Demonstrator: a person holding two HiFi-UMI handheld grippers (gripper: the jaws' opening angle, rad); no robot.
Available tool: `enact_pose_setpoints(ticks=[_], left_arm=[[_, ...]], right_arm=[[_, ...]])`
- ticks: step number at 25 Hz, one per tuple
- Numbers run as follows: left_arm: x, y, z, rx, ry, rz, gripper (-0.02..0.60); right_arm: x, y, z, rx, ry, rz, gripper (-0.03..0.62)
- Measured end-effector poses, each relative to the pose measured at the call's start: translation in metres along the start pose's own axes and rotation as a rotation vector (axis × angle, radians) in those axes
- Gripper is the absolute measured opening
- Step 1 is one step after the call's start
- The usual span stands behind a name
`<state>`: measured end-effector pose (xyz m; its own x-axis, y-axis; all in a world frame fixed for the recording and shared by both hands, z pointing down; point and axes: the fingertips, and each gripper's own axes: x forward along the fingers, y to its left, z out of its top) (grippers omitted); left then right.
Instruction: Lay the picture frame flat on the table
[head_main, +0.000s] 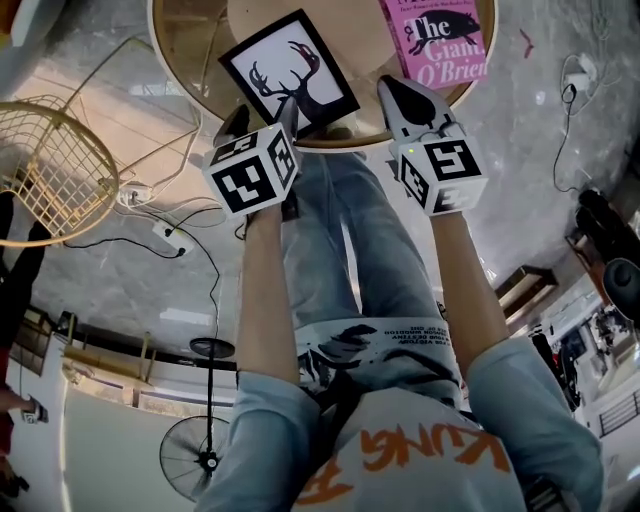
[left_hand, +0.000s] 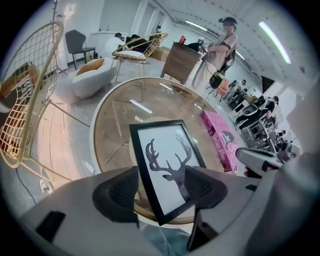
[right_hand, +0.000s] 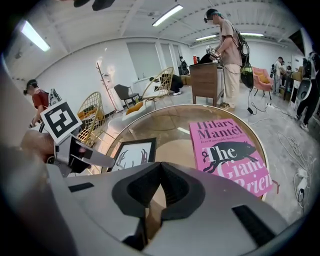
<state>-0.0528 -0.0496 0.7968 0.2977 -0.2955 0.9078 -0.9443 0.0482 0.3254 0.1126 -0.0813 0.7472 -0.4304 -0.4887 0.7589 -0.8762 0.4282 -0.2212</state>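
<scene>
The black picture frame (head_main: 290, 75) with a deer-antler print lies flat, face up, on the round glass table (head_main: 190, 80), its near corner at the table's front edge. My left gripper (head_main: 262, 118) hovers at that near corner. In the left gripper view the frame (left_hand: 167, 160) shows between the wide jaws, and the pads (left_hand: 122, 192) do not press on it. My right gripper (head_main: 405, 100) is to the right of the frame, over the table's front edge. In the right gripper view its jaws (right_hand: 159, 182) meet at the tips with nothing between them, and the frame (right_hand: 131, 154) lies to their left.
A pink book (head_main: 440, 40) lies flat on the table to the right of the frame. A gold wire chair (head_main: 50, 170) stands on the left, with cables and a power strip (head_main: 165, 235) on the floor. A person (left_hand: 222, 45) stands by a wooden cabinet (left_hand: 182, 60) beyond the table.
</scene>
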Motion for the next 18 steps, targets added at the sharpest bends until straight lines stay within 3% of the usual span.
enact_pose_setpoints(ticks=[1, 3, 5, 9, 12, 18], left_arm=[[-0.004, 0.002, 0.001, -0.018, -0.017, 0.013, 0.268], [-0.012, 0.005, 0.003, -0.025, -0.056, 0.053, 0.109], [-0.018, 0.002, 0.007, -0.019, -0.092, 0.061, 0.037], [-0.033, -0.015, 0.015, 0.007, -0.179, -0.002, 0.020], [-0.043, -0.022, 0.019, 0.059, -0.212, 0.025, 0.018], [-0.071, -0.036, 0.026, 0.094, -0.288, 0.044, 0.018]], right_arm=[[0.000, 0.002, 0.000, -0.008, 0.004, 0.006, -0.003], [0.001, 0.007, -0.001, -0.020, 0.007, 0.018, -0.003], [0.001, 0.011, 0.000, -0.034, 0.007, 0.027, -0.003], [-0.001, 0.019, 0.003, -0.062, 0.006, 0.046, -0.003], [-0.005, 0.021, 0.011, -0.078, -0.010, 0.057, -0.003], [-0.022, 0.025, 0.023, -0.076, -0.042, 0.058, -0.003]])
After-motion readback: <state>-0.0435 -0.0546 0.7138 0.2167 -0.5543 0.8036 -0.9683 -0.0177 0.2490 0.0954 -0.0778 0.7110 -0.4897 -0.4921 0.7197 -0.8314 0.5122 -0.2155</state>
